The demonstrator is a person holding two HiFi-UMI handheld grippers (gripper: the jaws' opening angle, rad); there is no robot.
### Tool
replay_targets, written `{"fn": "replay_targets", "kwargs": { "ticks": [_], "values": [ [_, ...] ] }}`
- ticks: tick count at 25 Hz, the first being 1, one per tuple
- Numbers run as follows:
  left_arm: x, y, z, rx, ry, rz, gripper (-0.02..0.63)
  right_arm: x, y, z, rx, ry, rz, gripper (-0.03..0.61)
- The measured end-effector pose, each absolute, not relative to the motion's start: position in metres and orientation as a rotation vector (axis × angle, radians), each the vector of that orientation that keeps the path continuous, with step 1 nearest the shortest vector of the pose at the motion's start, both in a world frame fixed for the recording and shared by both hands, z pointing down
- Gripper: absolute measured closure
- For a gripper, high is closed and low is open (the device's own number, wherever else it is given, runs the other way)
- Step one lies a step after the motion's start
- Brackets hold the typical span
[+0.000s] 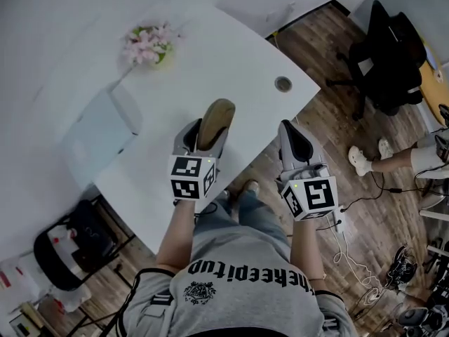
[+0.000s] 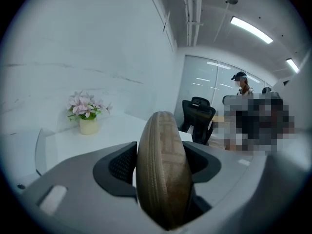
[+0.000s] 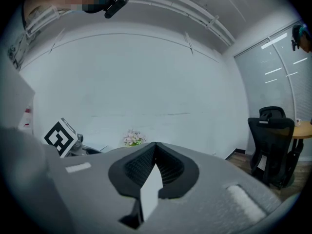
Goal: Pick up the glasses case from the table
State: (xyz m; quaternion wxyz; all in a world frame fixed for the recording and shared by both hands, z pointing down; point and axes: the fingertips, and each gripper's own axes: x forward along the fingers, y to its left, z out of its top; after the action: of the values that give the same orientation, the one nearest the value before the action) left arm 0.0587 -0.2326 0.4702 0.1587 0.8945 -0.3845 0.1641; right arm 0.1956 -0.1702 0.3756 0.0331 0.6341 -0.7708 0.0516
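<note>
White office room with a wood floor (image 1: 330,41); a curved white table (image 1: 231,55) fills the upper left of the head view, seen from above.

Left gripper (image 2: 161,167): its jaws stand wide and clamp the case (image 1: 216,118), a tan, ribbed, oval glasses case. The case stands on edge between the two dark pads (image 2: 122,165), one pad pressing each broad side, with its rounded end poking out past the jaw tips. It appears to be clear of the tabletop, held over the near edge of the table.

Right gripper (image 1: 295,135): jaws closed to a narrow point with nothing between them, held just beside the left one, over the floor.

Farther out on the table are a small pot of pink flowers (image 1: 149,44) near the back and a round cable hole (image 1: 283,84) towards the right edge. A black chair (image 1: 389,55) stands well apart on the right.

The pick looks nearly complete. To finish well, keep the squeeze even so the smooth rounded shell does not slip forward out of the pads, keep the wrist from rolling, raise the case straight up, and leave the right gripper parked aside.
</note>
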Motion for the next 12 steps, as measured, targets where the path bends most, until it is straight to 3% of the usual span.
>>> {"fn": "replay_targets", "kwargs": {
  "ticks": [12],
  "values": [
    [0.048, -0.231, 0.426, 2.585, -1.206, 0.317, 0.321, 0.190, -0.178, 0.364, 1.889, -2.435, 0.118, 0.577]
  ]
}}
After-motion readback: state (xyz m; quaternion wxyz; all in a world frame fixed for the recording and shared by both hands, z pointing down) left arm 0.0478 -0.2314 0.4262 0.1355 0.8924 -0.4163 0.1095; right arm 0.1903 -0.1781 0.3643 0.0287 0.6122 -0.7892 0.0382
